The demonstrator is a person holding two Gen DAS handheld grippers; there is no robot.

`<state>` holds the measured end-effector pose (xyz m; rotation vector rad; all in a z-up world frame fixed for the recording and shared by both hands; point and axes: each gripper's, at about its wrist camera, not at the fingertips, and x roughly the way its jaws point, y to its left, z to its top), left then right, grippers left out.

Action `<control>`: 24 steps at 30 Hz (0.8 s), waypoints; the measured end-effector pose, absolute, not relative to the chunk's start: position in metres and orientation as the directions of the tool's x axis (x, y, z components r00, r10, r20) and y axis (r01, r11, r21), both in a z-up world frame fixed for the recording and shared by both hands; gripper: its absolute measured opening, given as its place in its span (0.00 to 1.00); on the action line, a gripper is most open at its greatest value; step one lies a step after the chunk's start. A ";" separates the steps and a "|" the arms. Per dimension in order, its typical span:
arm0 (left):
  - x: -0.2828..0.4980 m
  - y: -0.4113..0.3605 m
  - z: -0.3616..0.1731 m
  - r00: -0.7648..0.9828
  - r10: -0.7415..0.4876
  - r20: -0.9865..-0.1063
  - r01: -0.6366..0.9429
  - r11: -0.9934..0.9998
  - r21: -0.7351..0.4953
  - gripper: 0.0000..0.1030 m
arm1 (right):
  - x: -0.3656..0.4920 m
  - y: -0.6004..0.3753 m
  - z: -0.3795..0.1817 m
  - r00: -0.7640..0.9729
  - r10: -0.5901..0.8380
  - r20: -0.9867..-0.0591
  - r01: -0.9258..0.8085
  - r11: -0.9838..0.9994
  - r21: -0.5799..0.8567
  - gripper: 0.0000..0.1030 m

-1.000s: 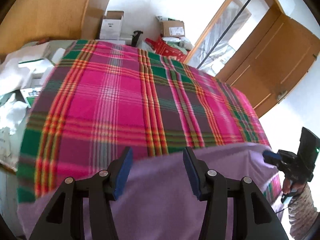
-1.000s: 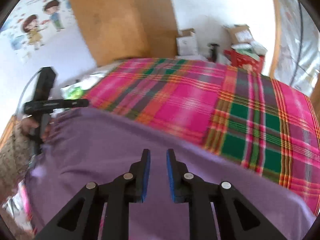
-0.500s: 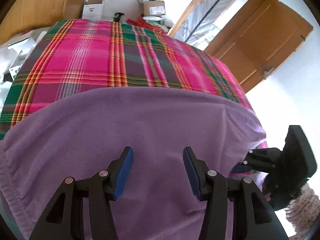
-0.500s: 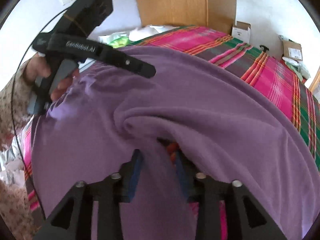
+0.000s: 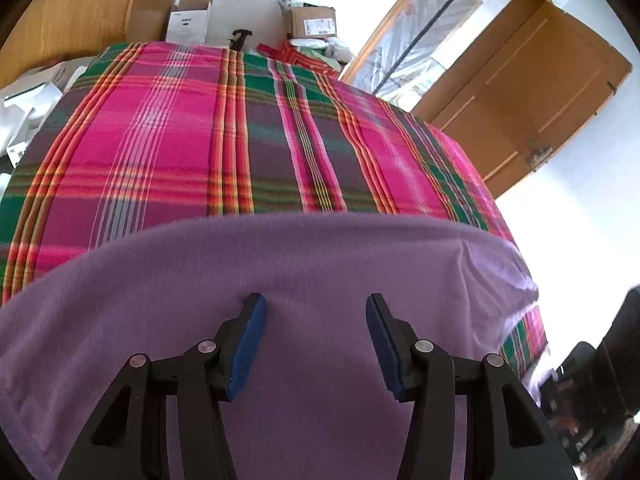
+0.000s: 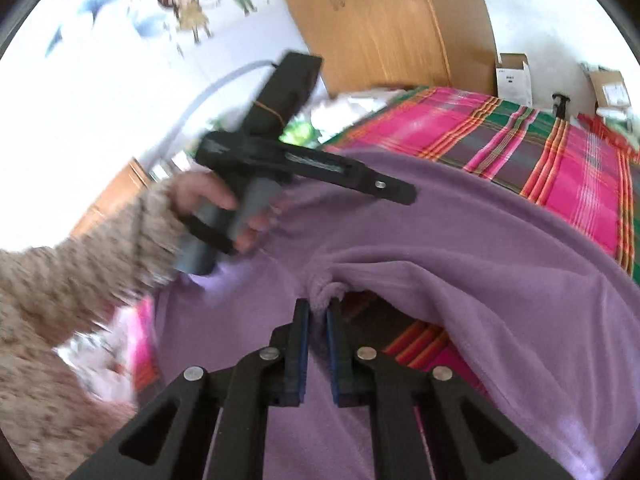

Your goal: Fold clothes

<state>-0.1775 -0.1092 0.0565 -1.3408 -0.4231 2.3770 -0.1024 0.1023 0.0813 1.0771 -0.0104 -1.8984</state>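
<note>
Two grippers were seen over a purple garment point(image 5: 320, 280) that was spread across the near part of a worktop covered by a pink, green and red plaid cloth point(image 5: 180, 140). In the left wrist view, the left gripper point(image 5: 316, 340) was held above the smooth purple fabric with its blue-padded fingers spread apart, and nothing was caught between them. The far edge of the garment was laid across the plaid cloth, and its right corner was draped over the right edge of the worktop.

In the right wrist view, the right gripper point(image 6: 317, 316) was pressed almost together on a bunched fold of the purple garment point(image 6: 440, 248), its jaws having just been closing on that fabric. The pinched fold was lifted at the near edge, so that a strip of plaid cloth point(image 6: 416, 344) was exposed beneath it to the right of the fingers. The left gripper point(image 6: 404, 194) was seen farther off and to the left, gripped by a hand point(image 6: 212, 204) in a speckled knitted sleeve point(image 6: 80, 276), with its fingers pointed over the garment.

Beyond the far end of the worktop, cardboard boxes point(image 5: 312, 24) were stacked against a white wall, and a wooden door point(image 5: 532, 92) was shown to the right.
</note>
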 end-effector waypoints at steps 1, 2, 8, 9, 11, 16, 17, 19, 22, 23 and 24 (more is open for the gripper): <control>-0.183 -0.108 0.056 -0.485 0.458 -0.745 -0.175 -0.886 -0.430 0.52 | -0.103 0.105 0.078 -0.170 -0.726 -0.666 0.700 -0.565 0.437 0.09; -0.189 -0.107 0.056 -0.496 0.454 -0.740 -0.168 -0.886 -0.431 0.52 | -0.103 0.105 0.073 -0.172 -0.715 -0.678 0.694 -0.576 0.431 0.09; -0.195 -0.102 0.058 -0.510 0.422 -0.750 -0.136 -0.900 -0.414 0.52 | -0.105 0.111 0.061 -0.180 -0.713 -0.678 0.660 -0.598 0.454 0.15; -0.195 -0.101 0.059 -0.509 0.415 -0.754 -0.135 -0.904 -0.406 0.52 | -0.104 0.114 0.062 -0.183 -0.715 -0.674 0.659 -0.598 0.455 0.16; -0.188 -0.098 0.062 -0.511 0.413 -0.754 -0.150 -0.907 -0.395 0.52 | -0.100 0.129 0.067 -0.204 -0.713 -0.671 0.645 -0.613 0.455 0.17; -0.152 -0.079 0.085 -0.516 0.450 -0.729 -0.263 -0.893 -0.366 0.52 | -0.096 0.193 0.074 -0.336 -0.650 -0.682 0.524 -0.730 0.438 0.25; -0.143 -0.071 0.091 -0.520 0.451 -0.726 -0.298 -0.892 -0.341 0.52 | -0.093 0.211 0.075 -0.376 -0.618 -0.690 0.485 -0.766 0.422 0.28; -0.123 -0.049 0.101 -0.519 0.459 -0.721 -0.390 -0.878 -0.278 0.52 | -0.086 0.247 0.076 -0.451 -0.548 -0.704 0.397 -0.830 0.392 0.31; -0.097 -0.010 0.106 -0.493 0.467 -0.734 -0.531 -0.830 -0.172 0.52 | -0.069 0.311 0.077 -0.553 -0.420 -0.720 0.200 -0.905 0.374 0.31; -0.092 0.003 0.105 -0.480 0.463 -0.745 -0.568 -0.811 -0.138 0.52 | -0.062 0.332 0.077 -0.583 -0.356 -0.731 0.117 -0.926 0.358 0.32; -0.088 0.015 0.102 -0.468 0.453 -0.759 -0.596 -0.796 -0.107 0.52 | -0.055 0.352 0.077 -0.606 -0.290 -0.741 0.032 -0.939 0.341 0.32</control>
